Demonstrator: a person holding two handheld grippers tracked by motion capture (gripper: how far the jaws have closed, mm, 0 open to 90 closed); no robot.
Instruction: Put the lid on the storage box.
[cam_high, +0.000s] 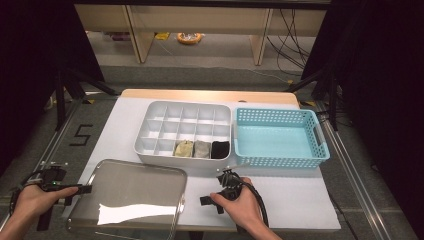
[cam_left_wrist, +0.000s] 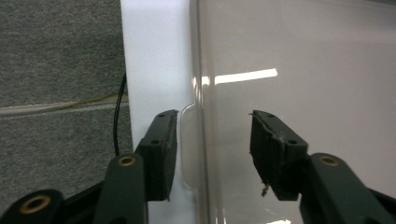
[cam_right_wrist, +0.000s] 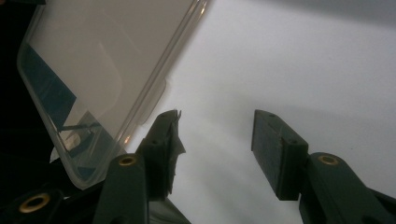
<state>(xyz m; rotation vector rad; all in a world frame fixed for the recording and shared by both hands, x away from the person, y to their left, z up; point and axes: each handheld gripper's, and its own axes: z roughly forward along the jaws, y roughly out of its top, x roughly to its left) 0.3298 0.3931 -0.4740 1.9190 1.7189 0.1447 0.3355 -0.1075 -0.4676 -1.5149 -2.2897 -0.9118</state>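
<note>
Clear plastic lid (cam_high: 129, 195), rounded rectangle, glossy, near left on white tabletop (cam_high: 295, 200).
Left gripper (cam_left_wrist: 212, 144) open astride its edge tab; right gripper (cam_right_wrist: 215, 149) open, empty, beside it.

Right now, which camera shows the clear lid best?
The high view: the whole lid lies flat at the table's near edge. The left gripper view shows just its edge and tab between open jaws; the right gripper view shows one corner beside that gripper's jaws.

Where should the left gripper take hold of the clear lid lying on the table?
Probably the small tab on the clear lid at its left edge, approached from the table's left side. The left gripper already straddles that rim, jaws apart; the lid lies flat, so only the edges offer purchase.
</note>
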